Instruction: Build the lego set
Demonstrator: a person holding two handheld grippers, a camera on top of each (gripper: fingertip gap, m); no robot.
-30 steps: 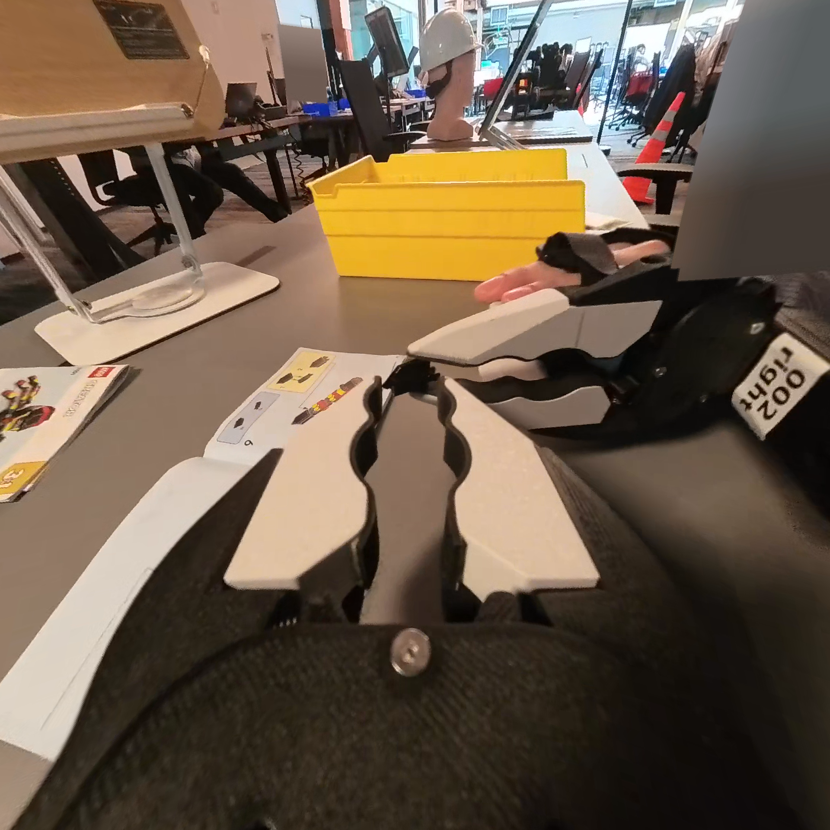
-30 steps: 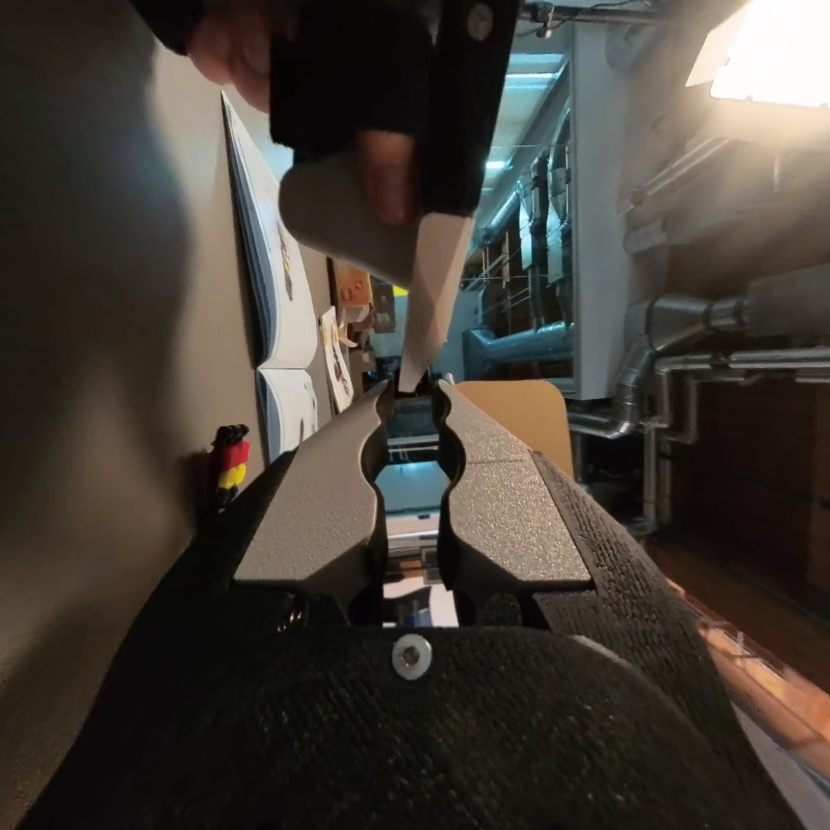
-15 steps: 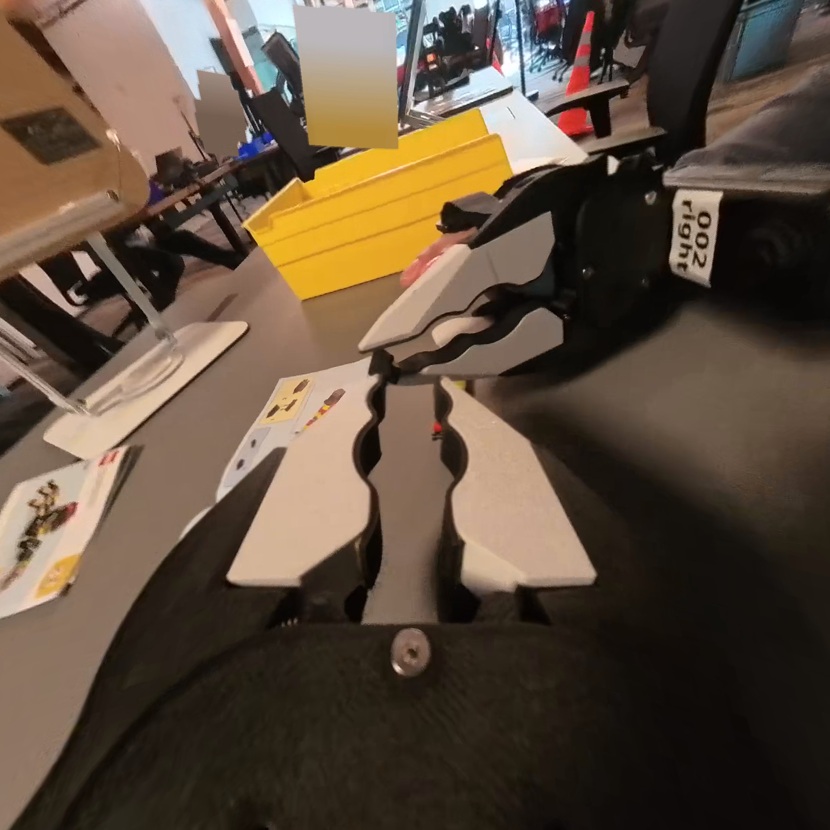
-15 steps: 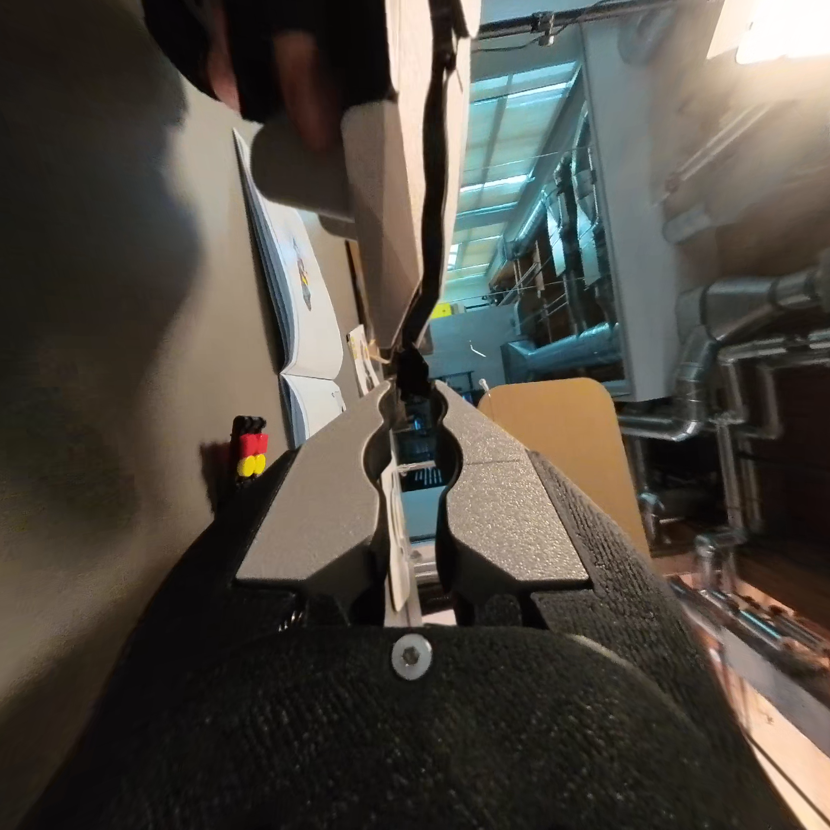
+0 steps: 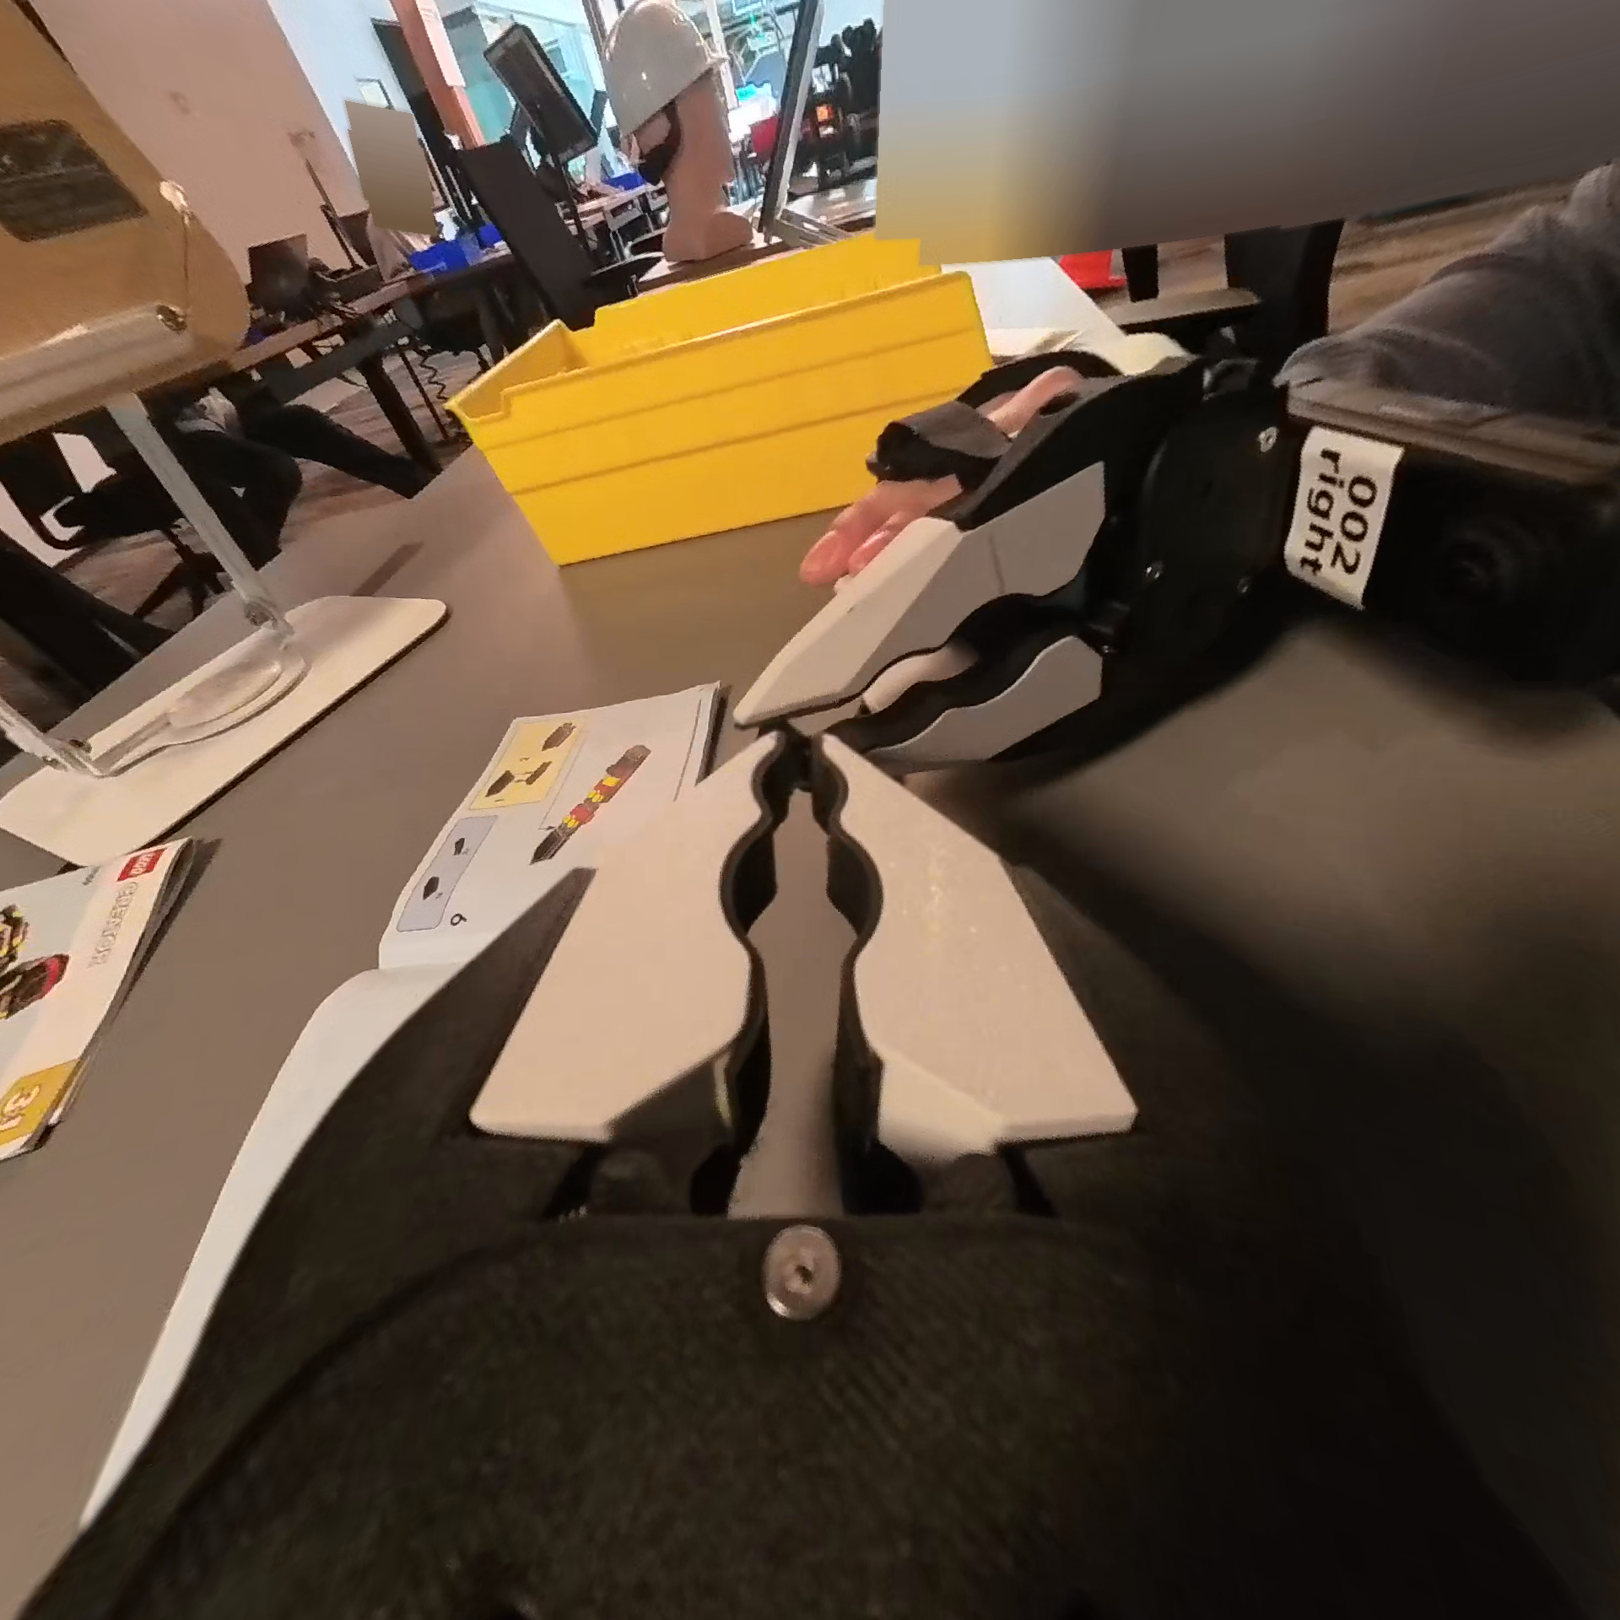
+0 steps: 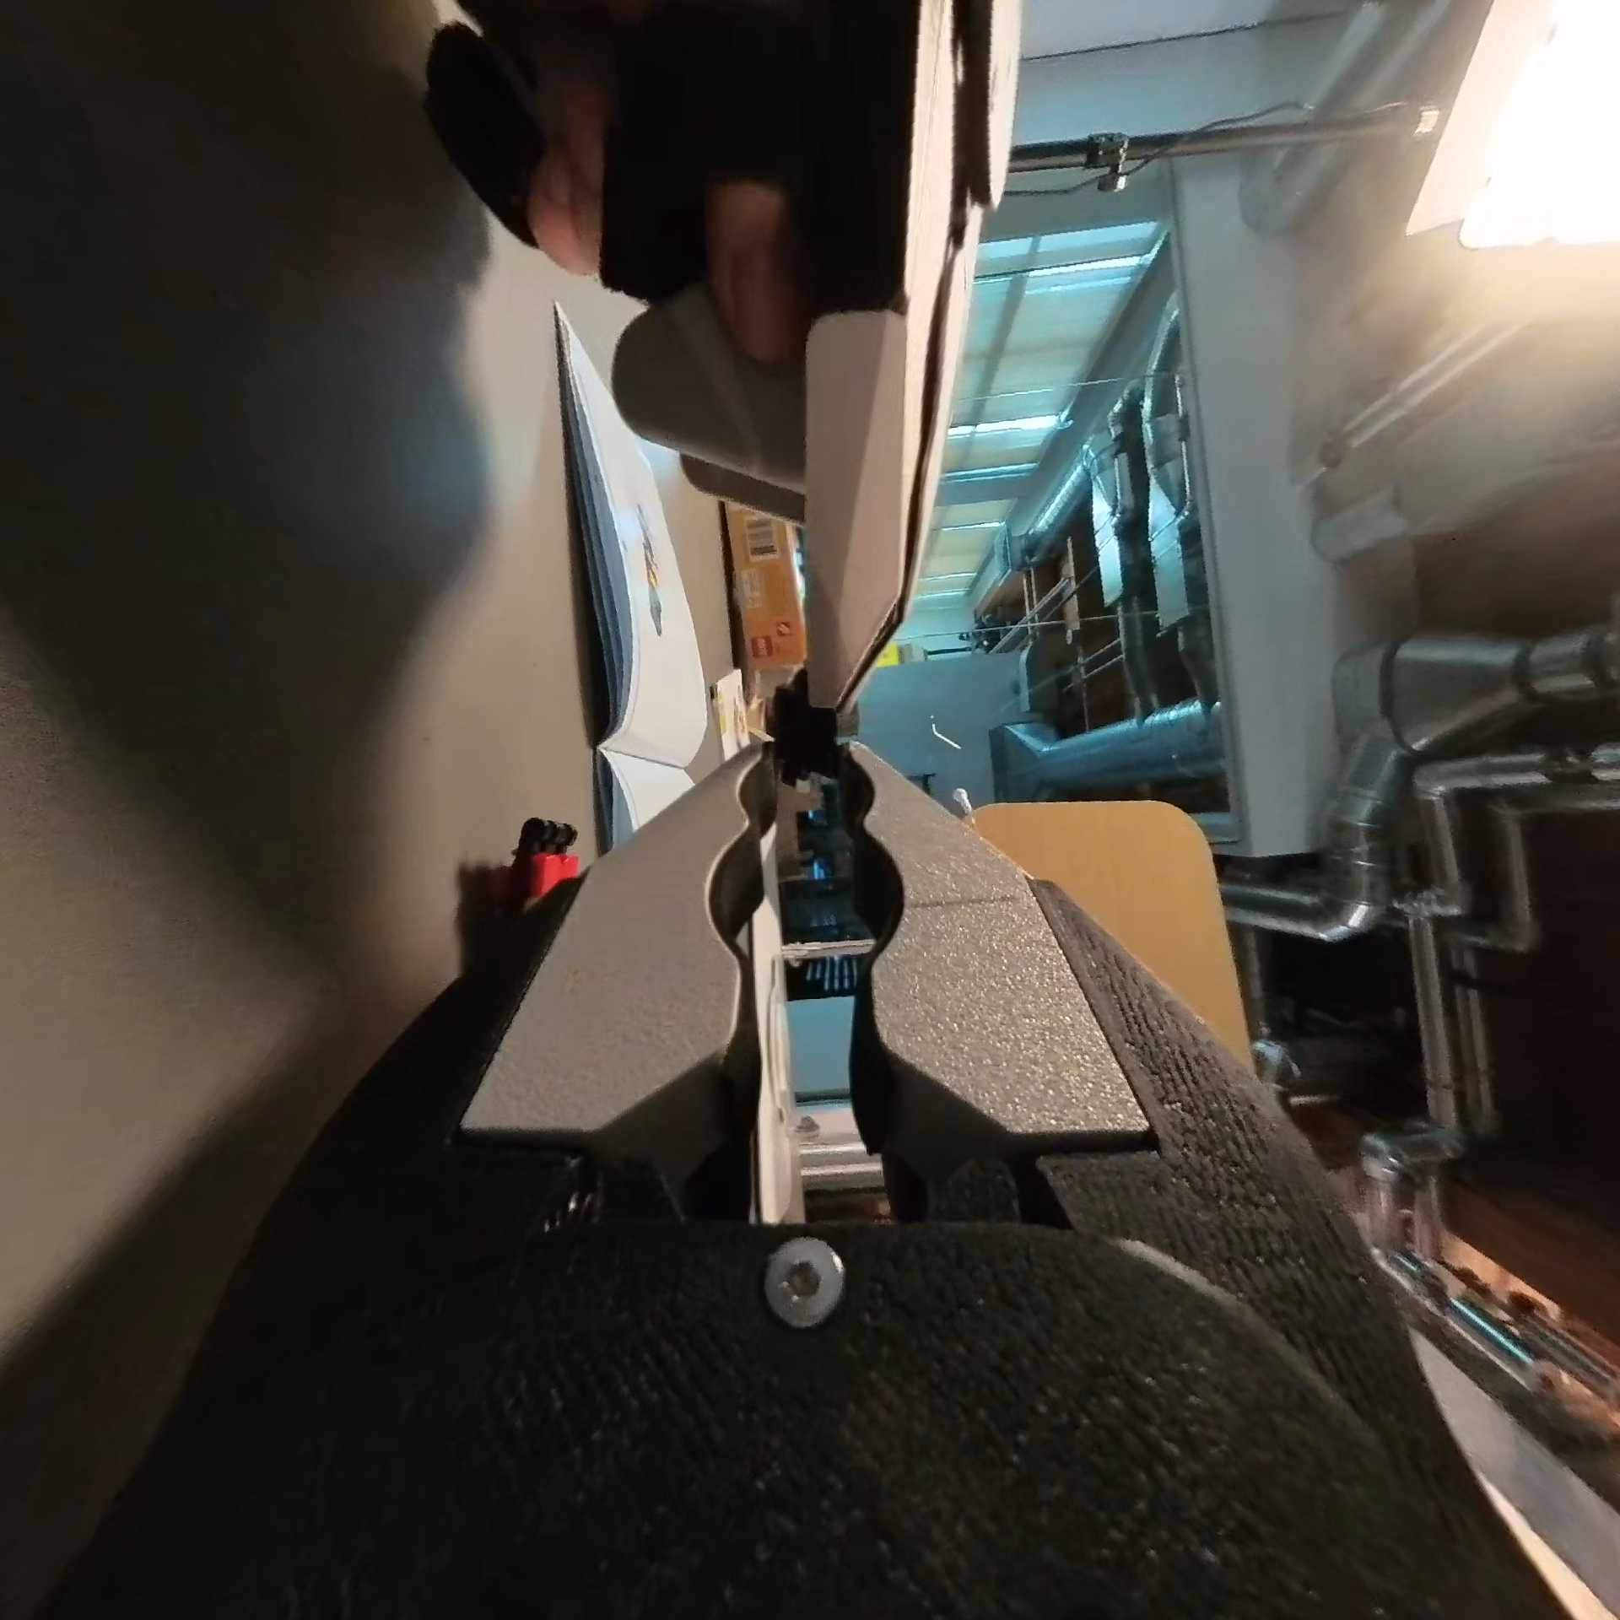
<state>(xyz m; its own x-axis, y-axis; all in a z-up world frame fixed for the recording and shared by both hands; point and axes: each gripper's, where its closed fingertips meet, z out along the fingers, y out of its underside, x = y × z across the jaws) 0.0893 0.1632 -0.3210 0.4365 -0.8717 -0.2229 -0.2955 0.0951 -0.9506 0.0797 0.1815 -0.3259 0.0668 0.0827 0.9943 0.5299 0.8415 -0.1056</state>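
In the left wrist view my left gripper (image 5: 796, 756) is shut on a small black lego piece (image 5: 796, 763) just above the grey table. My right gripper (image 5: 773, 717) comes in from the right and meets it tip to tip. In the sideways right wrist view my right gripper (image 6: 805, 764) is shut on a small black lego piece (image 6: 802, 736), and the left gripper (image 6: 831, 688) touches that piece from above. A small red and black lego assembly (image 6: 545, 863) stands on the table beside my right finger, partly hidden by it.
An open instruction booklet (image 5: 570, 815) lies on the table (image 5: 543, 631) under the grippers and also shows in the right wrist view (image 6: 653, 614). A second booklet (image 5: 61, 964) lies at the left. A yellow bin (image 5: 745, 447) and a stand base (image 5: 219, 692) sit farther back. Both grippers' tips are close together, under 4 cm apart.
Both grippers have stayed tip to tip while both views swung and tilted. In the right wrist view the red assembly is now partly behind my finger.
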